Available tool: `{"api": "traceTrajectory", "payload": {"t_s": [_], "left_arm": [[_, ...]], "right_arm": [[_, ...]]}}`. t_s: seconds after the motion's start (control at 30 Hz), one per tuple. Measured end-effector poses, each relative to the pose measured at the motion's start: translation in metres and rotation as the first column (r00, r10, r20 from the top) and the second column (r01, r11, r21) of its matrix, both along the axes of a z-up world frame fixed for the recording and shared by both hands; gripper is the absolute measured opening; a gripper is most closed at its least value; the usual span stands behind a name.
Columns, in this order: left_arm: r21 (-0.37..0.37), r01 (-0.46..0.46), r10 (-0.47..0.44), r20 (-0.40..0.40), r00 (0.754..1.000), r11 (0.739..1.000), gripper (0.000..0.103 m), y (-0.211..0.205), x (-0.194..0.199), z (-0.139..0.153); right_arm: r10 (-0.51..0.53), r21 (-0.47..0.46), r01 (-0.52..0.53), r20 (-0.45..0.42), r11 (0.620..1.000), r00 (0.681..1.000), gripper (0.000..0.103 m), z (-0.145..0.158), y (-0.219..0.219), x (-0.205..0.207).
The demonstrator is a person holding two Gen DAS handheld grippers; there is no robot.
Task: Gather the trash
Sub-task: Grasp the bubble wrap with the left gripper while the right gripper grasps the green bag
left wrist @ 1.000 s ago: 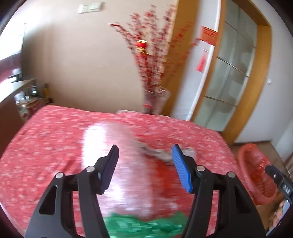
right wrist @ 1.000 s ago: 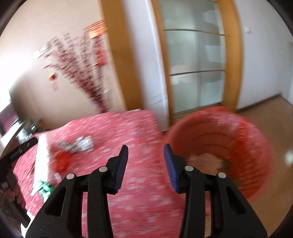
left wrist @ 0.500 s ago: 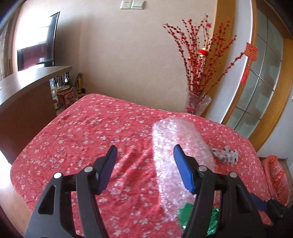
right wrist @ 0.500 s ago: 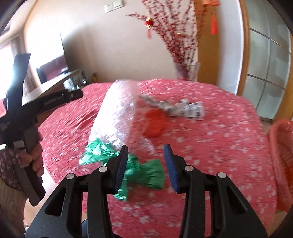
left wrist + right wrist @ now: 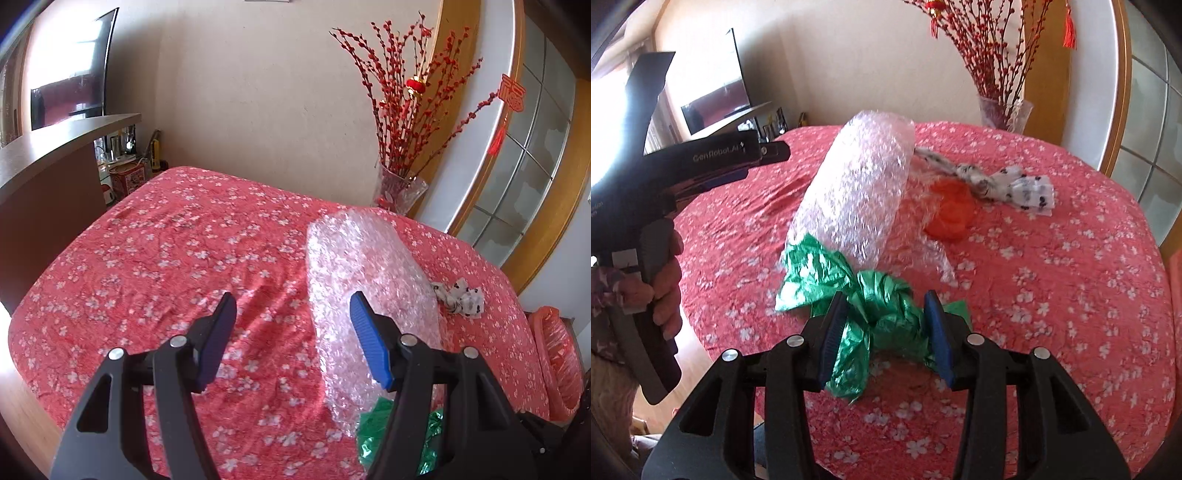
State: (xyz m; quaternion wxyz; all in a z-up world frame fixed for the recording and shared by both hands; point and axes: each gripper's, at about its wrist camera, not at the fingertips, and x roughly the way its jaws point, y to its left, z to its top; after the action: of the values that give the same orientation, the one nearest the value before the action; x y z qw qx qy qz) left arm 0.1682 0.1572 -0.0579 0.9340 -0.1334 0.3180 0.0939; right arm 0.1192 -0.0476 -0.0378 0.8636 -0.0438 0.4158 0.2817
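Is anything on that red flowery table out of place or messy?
Yes. Litter lies loose on the tablecloth: a roll of bubble wrap, a crumpled green foil wrapper at its near end, a scrunched orange bag and a twisted black-and-white wrapper beside it. Nothing looks spilled or broken.

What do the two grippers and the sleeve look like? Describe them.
Both grippers are black plastic frames with silver rivets and blue ribbed pads. The left gripper has a pistol-style handle and white lettering on its body, seen from the right wrist. The sleeve is dark with a pale floral print.
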Motion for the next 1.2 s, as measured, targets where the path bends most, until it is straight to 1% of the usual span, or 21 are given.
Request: {"api": "traceTrajectory", "payload": {"t_s": [0.07, 0.1, 0.27, 0.4, 0.53, 0.7, 0.83, 0.9, 0.93, 1.0, 1.1, 1.2], "left_arm": [[-0.003, 0.012, -0.012, -0.005, 1.000, 1.000, 0.063, -0.004, 0.002, -0.001], [-0.005, 0.019, -0.019, -0.007, 1.000, 1.000, 0.063, -0.006, 0.003, -0.002], [-0.018, 0.065, -0.065, -0.015, 0.998, 0.998, 0.063, -0.021, 0.011, -0.003], [-0.024, 0.101, -0.101, -0.027, 0.994, 0.995, 0.064, -0.034, 0.019, -0.006], [-0.037, 0.131, -0.132, -0.046, 0.990, 0.991, 0.064, -0.048, 0.031, -0.010], [-0.008, 0.141, -0.141, -0.099, 0.985, 0.990, 0.064, -0.065, 0.046, -0.019], [0.025, 0.130, -0.125, -0.136, 0.983, 0.991, 0.063, -0.071, 0.048, -0.031], [0.021, 0.132, -0.127, -0.141, 0.982, 0.991, 0.050, -0.072, 0.049, -0.034], [0.023, 0.132, -0.128, -0.142, 0.982, 0.991, 0.047, -0.072, 0.048, -0.036], [0.019, 0.139, -0.135, -0.138, 0.981, 0.990, 0.032, -0.071, 0.047, -0.036], [-0.009, 0.145, -0.145, -0.125, 0.981, 0.989, 0.022, -0.067, 0.044, -0.036], [-0.029, 0.145, -0.148, -0.104, 0.984, 0.989, 0.021, -0.061, 0.036, -0.032]], "right_arm": [[0.003, -0.019, -0.002, 0.016, 1.000, 1.000, 0.031, -0.002, -0.001, -0.003], [0.004, -0.016, -0.004, 0.018, 1.000, 1.000, 0.027, -0.001, -0.003, -0.003], [-0.067, -0.001, 0.067, 0.028, 0.998, 0.997, 0.026, 0.005, -0.029, -0.001], [-0.144, -0.014, 0.145, 0.053, 0.989, 0.988, 0.026, 0.010, -0.058, 0.001], [-0.237, -0.015, 0.238, 0.067, 0.971, 0.969, 0.026, 0.015, -0.092, 0.002], [-0.351, -0.003, 0.352, 0.073, 0.936, 0.934, 0.025, 0.024, -0.133, 0.006], [-0.387, 0.012, 0.387, 0.072, 0.922, 0.919, 0.026, 0.026, -0.146, 0.010], [-0.393, 0.018, 0.392, 0.069, 0.920, 0.917, 0.025, 0.026, -0.149, 0.010], [-0.393, 0.018, 0.393, 0.068, 0.920, 0.917, 0.026, 0.026, -0.149, 0.011], [-0.391, 0.018, 0.390, 0.066, 0.921, 0.918, 0.026, 0.025, -0.147, 0.011], [-0.388, 0.021, 0.388, 0.066, 0.922, 0.919, 0.026, 0.025, -0.146, 0.010], [-0.389, 0.026, 0.388, 0.071, 0.921, 0.919, 0.026, 0.028, -0.148, 0.009]]}}
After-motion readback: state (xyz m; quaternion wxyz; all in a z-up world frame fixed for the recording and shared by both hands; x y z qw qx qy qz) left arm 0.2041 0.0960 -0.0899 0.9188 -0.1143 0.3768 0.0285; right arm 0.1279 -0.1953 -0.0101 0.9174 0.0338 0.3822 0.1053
